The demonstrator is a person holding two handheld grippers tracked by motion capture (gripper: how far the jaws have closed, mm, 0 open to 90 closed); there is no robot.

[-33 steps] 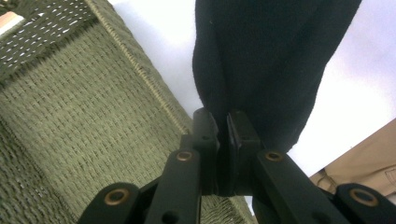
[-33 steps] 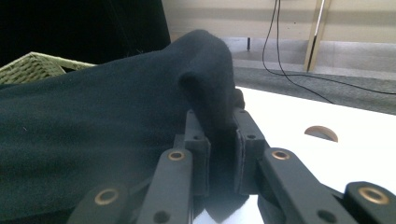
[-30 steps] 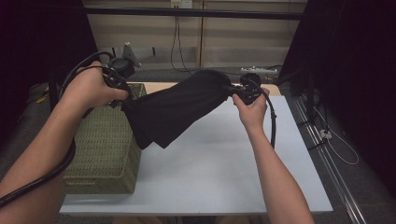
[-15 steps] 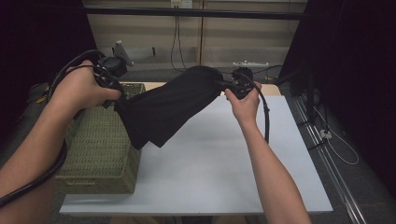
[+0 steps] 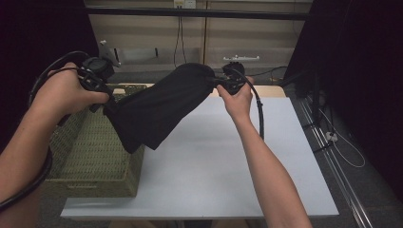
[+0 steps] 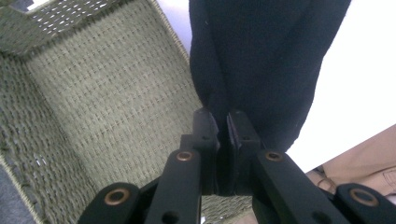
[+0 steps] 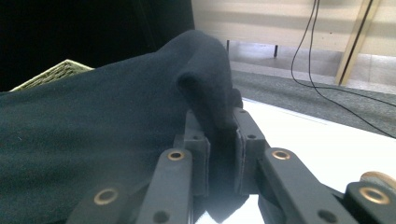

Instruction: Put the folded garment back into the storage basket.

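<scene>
— What's in hand?
— My left gripper (image 5: 102,92) and right gripper (image 5: 222,83) each pinch the black cloth (image 5: 157,109), airborne at ten o'clock over the basket (image 5: 95,156).
— Next?
— Probably lower it in.

Looks like a lab / recording rig, not a home. Plain white bench (image 5: 214,180) w/ dark drapes (image 5: 361,71) hung on both sides, black bar (image 5: 199,12) across the top. Back wall is bare beige panels (image 5: 266,38) w/ cables (image 5: 179,33) hanging down from a socket. More cables on grey floor (image 5: 347,156) at right, next to metal rail (image 5: 342,175) along bench edge. Each hand-held tool trails a thick black cable (image 5: 259,114), i.e. instrumented kit.
</scene>
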